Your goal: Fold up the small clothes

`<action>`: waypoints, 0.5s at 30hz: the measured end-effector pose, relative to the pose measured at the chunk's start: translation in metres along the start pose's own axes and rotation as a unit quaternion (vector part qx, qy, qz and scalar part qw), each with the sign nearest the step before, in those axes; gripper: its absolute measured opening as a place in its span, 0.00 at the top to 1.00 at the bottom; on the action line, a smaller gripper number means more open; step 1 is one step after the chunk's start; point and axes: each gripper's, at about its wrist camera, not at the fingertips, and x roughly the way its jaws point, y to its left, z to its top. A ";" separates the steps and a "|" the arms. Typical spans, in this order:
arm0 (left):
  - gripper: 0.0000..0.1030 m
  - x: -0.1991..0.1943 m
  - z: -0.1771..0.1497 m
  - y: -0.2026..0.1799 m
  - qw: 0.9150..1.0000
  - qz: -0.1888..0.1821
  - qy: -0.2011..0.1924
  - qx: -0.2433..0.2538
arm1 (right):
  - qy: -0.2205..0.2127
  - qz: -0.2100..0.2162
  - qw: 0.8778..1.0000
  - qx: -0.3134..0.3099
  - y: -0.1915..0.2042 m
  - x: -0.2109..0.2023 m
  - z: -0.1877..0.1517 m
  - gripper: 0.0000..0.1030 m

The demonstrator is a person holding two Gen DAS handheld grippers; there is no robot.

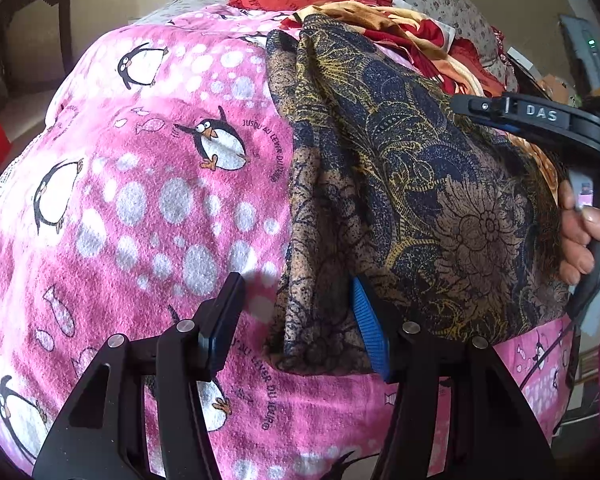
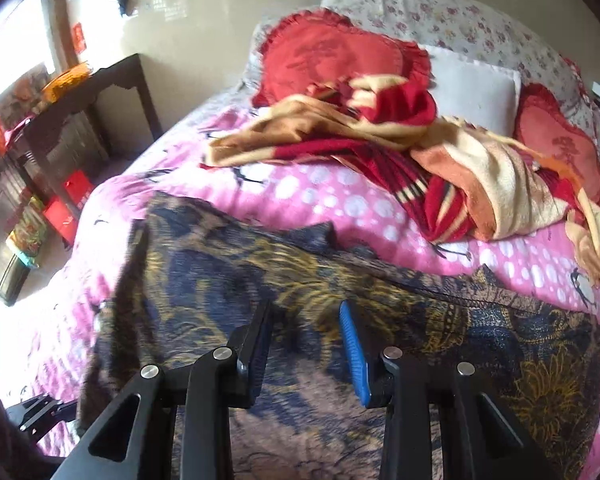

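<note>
I see the dark brown-and-navy floral garment (image 1: pixel 412 184) lying folded and rumpled on the pink penguin blanket (image 1: pixel 140 200).

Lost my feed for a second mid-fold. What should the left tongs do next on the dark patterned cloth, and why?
Probably close the left tongs on the near left edge of the dark patterned cloth. One blue pad already sits under that edge, the other stands clear over the pink penguin blanket, so nothing is gripped. The right tongs hang open above the cloth, empty.
</note>
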 end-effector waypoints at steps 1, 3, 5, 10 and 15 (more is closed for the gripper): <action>0.46 0.000 -0.001 0.000 1.000 0.000 0.000 0.000 | -0.002 0.006 1.000 -0.010 0.007 -0.003 0.000 0.67; 0.46 0.000 -0.001 -0.001 1.000 0.002 -0.001 0.003 | 0.001 0.017 1.000 -0.023 0.019 -0.003 0.000 0.66; 0.46 0.000 -0.001 0.000 1.000 0.000 0.000 0.002 | 0.010 0.023 0.999 -0.037 0.030 0.003 0.000 0.66; 0.45 0.000 0.000 0.002 1.000 -0.008 0.002 -0.002 | 0.044 0.013 0.998 -0.046 0.043 0.038 0.005 0.58; 0.39 0.000 0.000 0.006 1.000 -0.026 0.002 -0.011 | 0.050 0.002 0.997 -0.057 0.054 0.050 0.021 0.53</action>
